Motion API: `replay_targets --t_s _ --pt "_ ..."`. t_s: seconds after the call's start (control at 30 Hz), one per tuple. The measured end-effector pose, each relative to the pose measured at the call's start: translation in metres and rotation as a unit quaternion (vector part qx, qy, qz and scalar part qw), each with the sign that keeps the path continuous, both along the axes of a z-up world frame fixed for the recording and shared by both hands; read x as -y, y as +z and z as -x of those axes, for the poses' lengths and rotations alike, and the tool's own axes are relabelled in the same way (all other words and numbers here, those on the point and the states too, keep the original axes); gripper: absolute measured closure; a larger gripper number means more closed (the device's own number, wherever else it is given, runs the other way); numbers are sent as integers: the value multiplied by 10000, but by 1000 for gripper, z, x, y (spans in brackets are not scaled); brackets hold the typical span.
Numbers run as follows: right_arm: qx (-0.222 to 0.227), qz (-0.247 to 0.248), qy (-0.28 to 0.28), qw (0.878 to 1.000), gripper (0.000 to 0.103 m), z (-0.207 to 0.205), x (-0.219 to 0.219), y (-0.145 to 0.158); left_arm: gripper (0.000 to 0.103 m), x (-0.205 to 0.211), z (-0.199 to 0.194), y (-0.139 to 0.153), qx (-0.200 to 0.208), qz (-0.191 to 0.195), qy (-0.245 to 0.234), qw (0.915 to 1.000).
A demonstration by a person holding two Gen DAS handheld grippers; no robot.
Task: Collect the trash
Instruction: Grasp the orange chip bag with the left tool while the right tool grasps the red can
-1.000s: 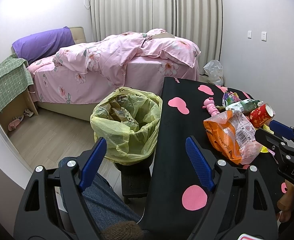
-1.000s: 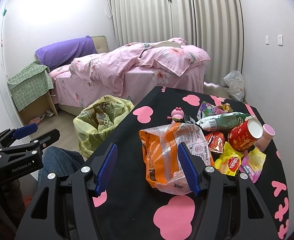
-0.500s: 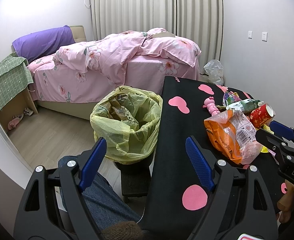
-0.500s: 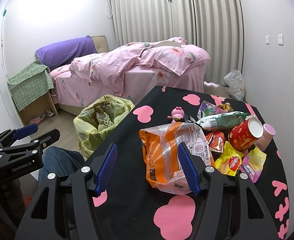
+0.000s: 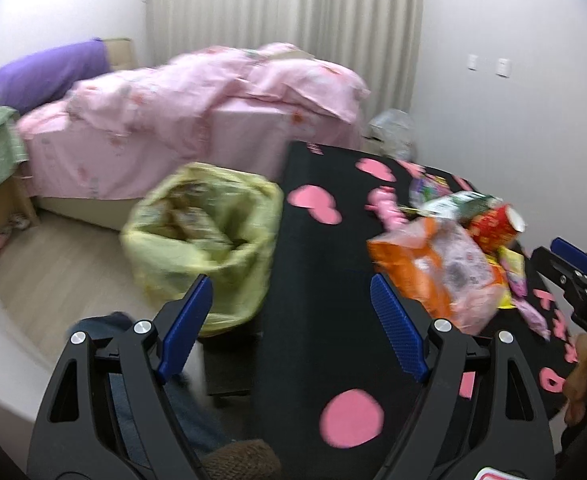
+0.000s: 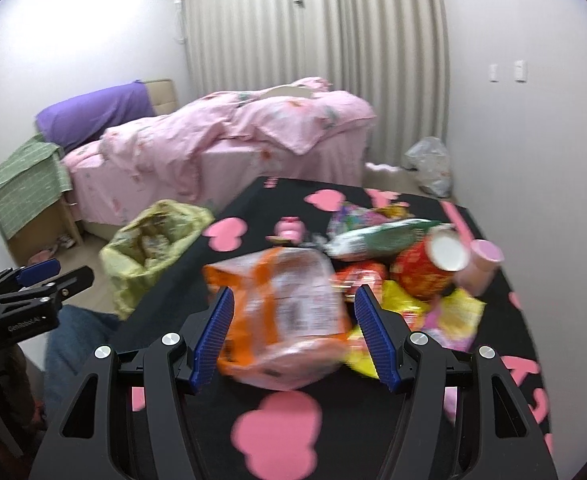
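Note:
An orange-and-clear snack bag (image 6: 285, 312) lies on the black table with pink hearts (image 6: 277, 440), and my right gripper (image 6: 293, 332) stands open with its blue pads on either side of the bag's near end. Behind the bag sit a red cup (image 6: 429, 268), a green-white packet (image 6: 377, 238), yellow wrappers (image 6: 457, 312) and a pink cup (image 6: 479, 266). My left gripper (image 5: 289, 328) is open and empty over the table's left edge. The yellow-lined trash bin (image 5: 201, 236) stands on the floor left of the table. The orange bag (image 5: 433, 276) also shows in the left wrist view.
A bed with pink bedding (image 6: 229, 148) fills the back of the room. A small pink toy (image 6: 289, 230) stands on the table. A clear plastic bag (image 6: 429, 164) lies by the curtain. A person's jeans-clad leg (image 5: 141, 392) is below the left gripper.
Both views have shifted and blurred. The right gripper has moved forward, so the orange bag now lies between its pads. The left gripper has swung slightly right.

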State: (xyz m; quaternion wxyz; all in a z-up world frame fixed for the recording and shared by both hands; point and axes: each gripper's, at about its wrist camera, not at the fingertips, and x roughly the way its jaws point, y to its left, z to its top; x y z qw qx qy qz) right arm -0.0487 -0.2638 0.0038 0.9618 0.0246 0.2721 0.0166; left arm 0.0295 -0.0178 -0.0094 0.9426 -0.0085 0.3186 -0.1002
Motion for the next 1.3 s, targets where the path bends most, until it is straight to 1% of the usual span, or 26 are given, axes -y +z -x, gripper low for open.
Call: replay_targets --t_s 0.1,0.13,0.2,0.23,0.3,0.37,0.4,0.43,0.47,0.53,0.6,0.63,0.73,0.77,0.8,0.87,0.93,0.97,1.0,1.07,1.2,1.3 --pt "-42 89 -344 9994 43 1 29 -2 26 21 -20 -12 -321 309 -664 9968" --pt "-65 69 -485 9988 43 3 42 -4 25 32 -29 -19 -525 452 -981 9928" --pt "-131 -22 -649 9978 43 4 61 -8 25 49 -44 -31 -835 574 -1346 9857" --pt "-185 -78 -759 9969 43 6 73 -12 25 57 -52 -36 -930 593 -1445 9833" --pt "-258 -139 -848 9960 43 8 87 -18 24 71 -68 -43 -943 522 -1565 9818" --pt "-333 -184 -827 9958 43 10 100 -25 24 85 -84 -41 -743 363 -1739 9813" --pt "-368 -165 -799 9960 43 11 104 -28 24 88 -90 -40 -710 300 -1831 9801" --pt "-424 -114 -772 9960 43 10 109 -32 24 92 -97 -39 -718 249 -1950 9779" --pt "-456 -77 -756 9961 43 10 110 -34 24 99 -106 -38 -754 229 -2161 9732" --pt "-484 -118 -679 9964 43 5 117 -35 24 102 -117 -38 -824 168 -2326 9689" --pt "-413 -189 -590 9972 43 -7 120 -33 25 110 -128 -38 -838 4 -2351 9684" --pt "-383 -145 -592 9974 43 -18 121 -33 25 111 -130 -36 -835 -9 -2323 9691" --pt "-372 -27 -540 9978 43 -51 116 -34 24 108 -128 -30 -691 129 -2184 9733" --pt "-406 23 -508 9979 43 -69 113 -37 24 104 -126 -28 -657 202 -2109 9751" --pt "-443 63 -510 9977 43 -80 111 -39 25 99 -124 -27 -673 258 -2055 9760" --pt "-548 153 -564 9968 43 -105 110 -44 25 92 -121 -30 -811 346 -2038 9750" --pt "-690 141 -491 9963 43 -126 110 -48 26 85 -118 -34 -909 374 -2012 9746" --pt "-755 160 -512 9957 51 -131 110 -49 26 81 -118 -38 -994 414 -1984 9742" --pt "-790 148 -523 9954 52 -135 110 -49 26 78 -118 -41 -1055 486 -1973 9734" --pt "-704 6 -467 9964 53 -133 109 -43 26 73 -117 -45 -1090 576 -1942 9732" --pt "-404 93 -503 9979 53 -118 104 -25 25 71 -112 -51 -850 483 -1920 9765" --pt "-270 56 -478 9985 53 -105 105 -15 25 73 -112 -50 -871 471 -1979 9752"
